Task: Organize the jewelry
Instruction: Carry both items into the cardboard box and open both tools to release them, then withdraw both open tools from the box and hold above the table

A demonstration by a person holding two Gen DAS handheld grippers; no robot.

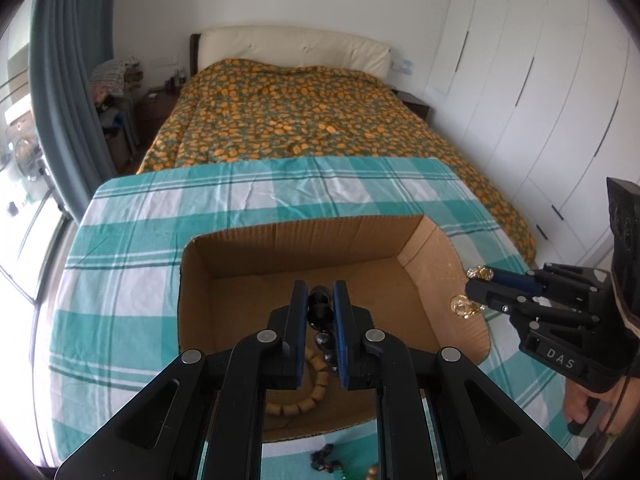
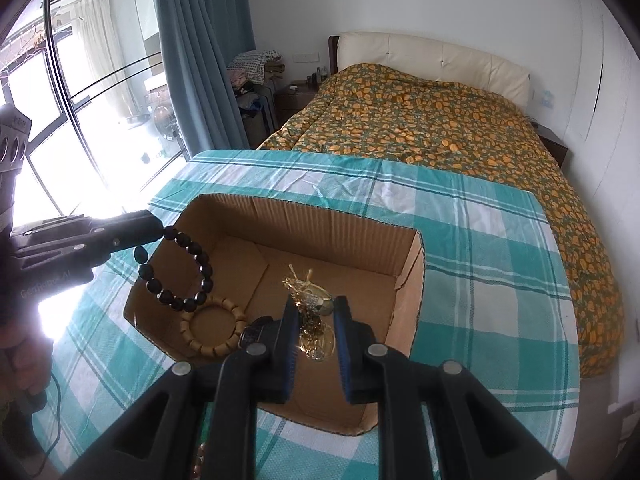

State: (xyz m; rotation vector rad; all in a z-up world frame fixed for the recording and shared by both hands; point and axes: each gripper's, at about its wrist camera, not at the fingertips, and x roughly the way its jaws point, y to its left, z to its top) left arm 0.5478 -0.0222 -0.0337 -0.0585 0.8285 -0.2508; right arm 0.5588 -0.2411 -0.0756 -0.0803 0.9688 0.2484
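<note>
An open cardboard box [image 1: 304, 236] [image 2: 312, 216] stands on the teal checked cloth. My left gripper [image 1: 321, 300] [image 2: 160, 232] is shut on a dark bead bracelet [image 2: 180, 272] [image 1: 320, 308], which hangs over the box's left side. My right gripper [image 2: 314, 308] [image 1: 476, 292] is shut on a gold jewelry piece [image 2: 310, 308] [image 1: 466, 306] over the box's right rim. A tan wooden bead bracelet [image 2: 212, 328] [image 1: 308, 396] lies on the box floor. A small dark item [image 2: 256, 330] lies next to it.
More beads and a dark trinket [image 1: 326, 462] lie on the cloth [image 1: 132, 240] in front of the box. A bed with an orange patterned quilt [image 1: 288, 112] lies beyond. White wardrobes [image 1: 540, 80] stand to the right, a window and curtain [image 2: 192, 40] to the left.
</note>
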